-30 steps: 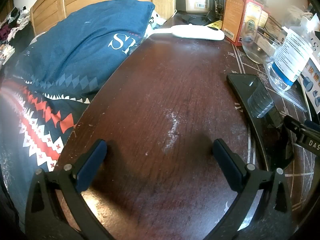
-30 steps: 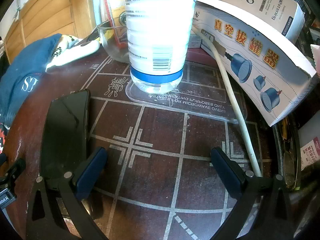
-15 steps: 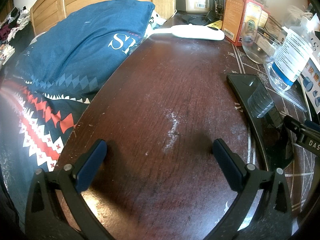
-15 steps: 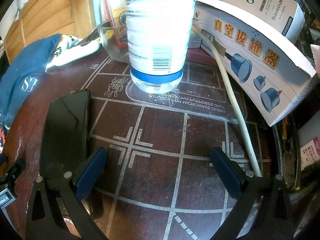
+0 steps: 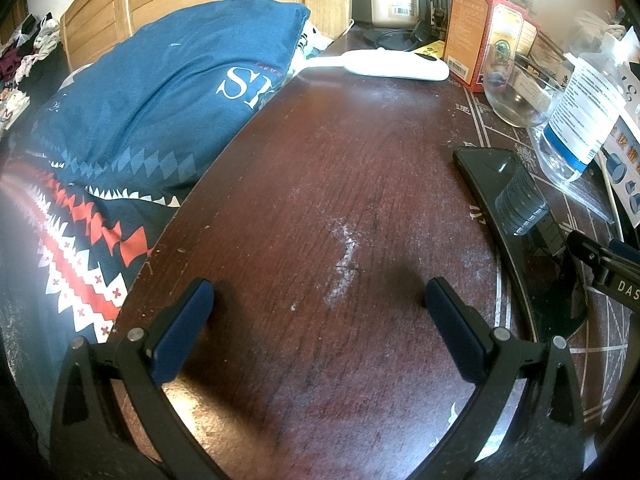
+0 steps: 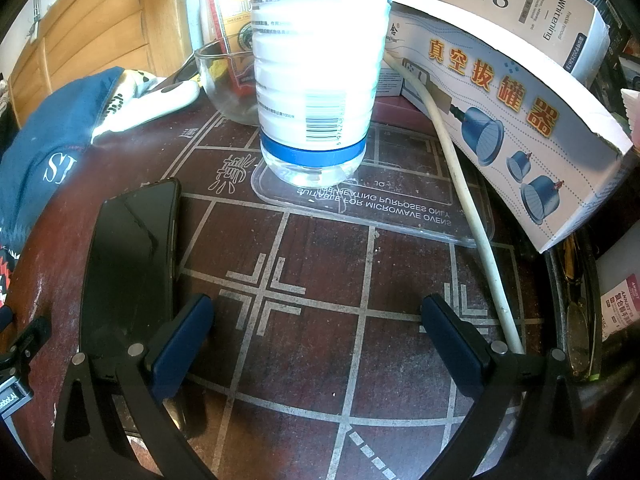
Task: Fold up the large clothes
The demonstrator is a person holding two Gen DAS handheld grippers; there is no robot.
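A pile of clothes lies far off at the upper left of the left wrist view, small and hard to make out. My left gripper rests low over a dark wooden table, open with nothing between its blue pads. My right gripper sits open over the lined part of the same table, also empty. Part of the right gripper shows at the right edge of the left wrist view.
A blue pillow and patterned bedding lie left of the table. A black phone lies flat between the grippers. A large water bottle, glass bowl, white hose, cardboard boxes and a white device crowd the back and right.
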